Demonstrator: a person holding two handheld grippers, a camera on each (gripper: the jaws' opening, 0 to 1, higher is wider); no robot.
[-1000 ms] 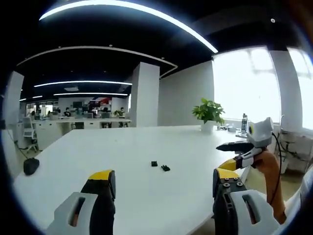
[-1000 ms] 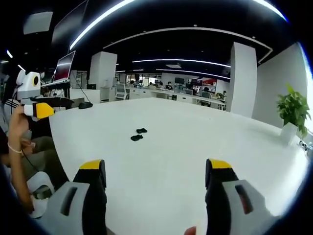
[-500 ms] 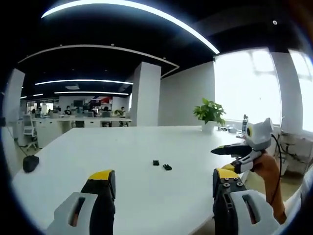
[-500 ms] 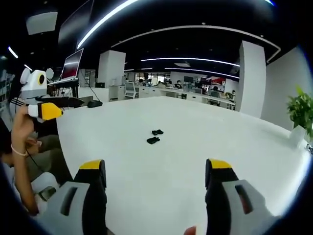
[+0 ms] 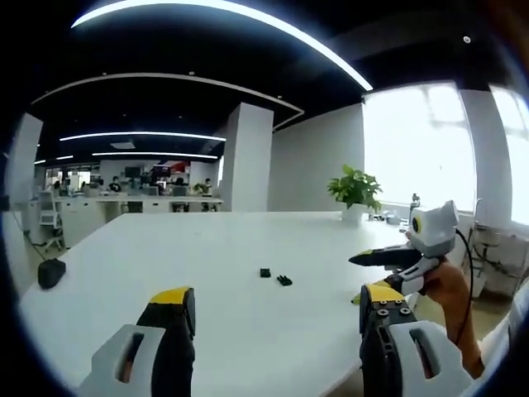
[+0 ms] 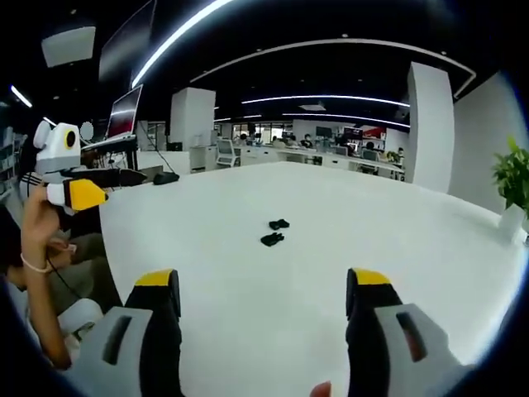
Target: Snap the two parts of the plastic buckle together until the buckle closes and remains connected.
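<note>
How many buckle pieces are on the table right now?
2. Both lie apart near the middle of the white table: one buckle piece farther from the right gripper, the other buckle piece nearer.

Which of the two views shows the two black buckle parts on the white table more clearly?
The right gripper view: the two buckle parts look slightly larger there and lie apart on the white table. In the left gripper view they are smaller specks, also separate, with no shape detail.

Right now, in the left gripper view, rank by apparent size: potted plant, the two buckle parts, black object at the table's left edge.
1. potted plant
2. black object
3. two buckle parts, too alike to separate.
Distances differ, so true sizes stay uncertain.
</note>
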